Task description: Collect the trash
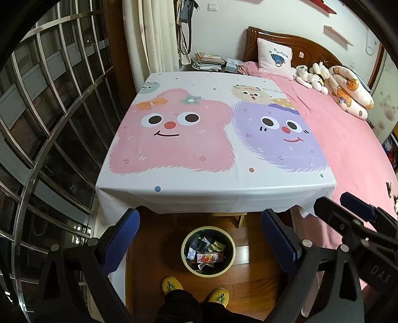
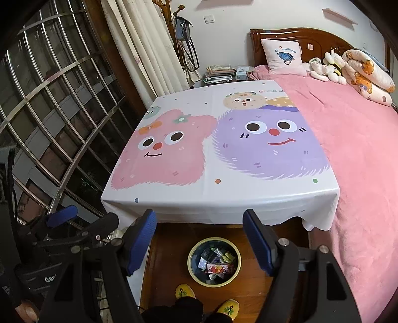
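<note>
Above the wooden floor (image 1: pixel 251 280), just short of the near edge of the cloth-covered surface (image 1: pixel 214 196), the left gripper (image 1: pixel 199 238) hangs with its blue-padded fingers (image 1: pixel 123 239) spread wide, holding and touching nothing. Seen between them on the floor stands the round trash bin (image 1: pixel 185 258), with wrappers and crumpled packets (image 1: pixel 207 252) lying inside it. The right gripper (image 2: pixel 200 242) hangs beside it, its fingers (image 2: pixel 258 242) likewise spread wide and empty, and the same bin (image 2: pixel 192 267) shows between them with the trash (image 2: pixel 216 259) in it.

Below the bin in both views are two yellow slippers (image 1: pixel 171 285) on the floor. The cartoon tablecloth (image 2: pixel 223 149), printed with a pink furry face and a purple one, lies smooth over the surface, and a pink bedspread (image 2: pixel 360 161) runs along its right side, overlapping the cloth's right edge.

The left wrist view catches the right gripper's black arms and a blue finger (image 1: pixel 355 205) at its lower right edge. The right wrist view shows the left gripper (image 2: pixel 62 216) at its lower left, against the barred window (image 2: pixel 49 99). The right view also takes in the top of a wooden coat stand (image 2: pixel 164 7) with a bag hanging from it, where the left view shows only the bag and its straps (image 1: pixel 185 27). Both views show the pillow (image 1: pixel 274 58), the soft toys (image 1: pixel 312 74) and a stack of papers (image 1: pixel 207 63) on the nightstand by the headboard.
</note>
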Tool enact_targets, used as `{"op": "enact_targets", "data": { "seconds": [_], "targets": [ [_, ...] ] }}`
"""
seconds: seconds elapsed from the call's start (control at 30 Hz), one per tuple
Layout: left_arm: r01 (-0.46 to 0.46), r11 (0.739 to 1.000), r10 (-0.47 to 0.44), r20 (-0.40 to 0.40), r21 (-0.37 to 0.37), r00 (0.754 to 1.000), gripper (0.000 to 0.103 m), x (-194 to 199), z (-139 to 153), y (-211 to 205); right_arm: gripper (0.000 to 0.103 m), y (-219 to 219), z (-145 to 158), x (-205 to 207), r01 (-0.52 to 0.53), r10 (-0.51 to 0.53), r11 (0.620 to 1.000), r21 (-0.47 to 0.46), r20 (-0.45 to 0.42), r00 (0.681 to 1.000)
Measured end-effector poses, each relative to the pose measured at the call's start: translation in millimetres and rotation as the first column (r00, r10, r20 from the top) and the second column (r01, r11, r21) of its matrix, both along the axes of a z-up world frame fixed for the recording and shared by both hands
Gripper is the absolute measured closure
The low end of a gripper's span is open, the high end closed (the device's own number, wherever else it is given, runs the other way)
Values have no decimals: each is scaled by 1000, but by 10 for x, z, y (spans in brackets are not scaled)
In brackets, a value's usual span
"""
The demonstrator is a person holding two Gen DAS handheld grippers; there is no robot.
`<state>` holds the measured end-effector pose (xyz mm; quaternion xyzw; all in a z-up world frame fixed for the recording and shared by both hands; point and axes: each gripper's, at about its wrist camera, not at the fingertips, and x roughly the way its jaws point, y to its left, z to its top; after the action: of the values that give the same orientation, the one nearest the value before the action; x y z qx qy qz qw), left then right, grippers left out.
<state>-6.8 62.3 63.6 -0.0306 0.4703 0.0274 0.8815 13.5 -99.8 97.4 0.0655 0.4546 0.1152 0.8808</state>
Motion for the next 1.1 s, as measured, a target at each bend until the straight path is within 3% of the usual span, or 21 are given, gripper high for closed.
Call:
{"op": "enact_targets", "data": {
  "seconds": [1.1],
  "targets": [
    [-32,999,32,-15,7,999,6,3,-93,-66,31,29,-63,-5,-1,1,1000,-10,-13,1000]
  ]
}}
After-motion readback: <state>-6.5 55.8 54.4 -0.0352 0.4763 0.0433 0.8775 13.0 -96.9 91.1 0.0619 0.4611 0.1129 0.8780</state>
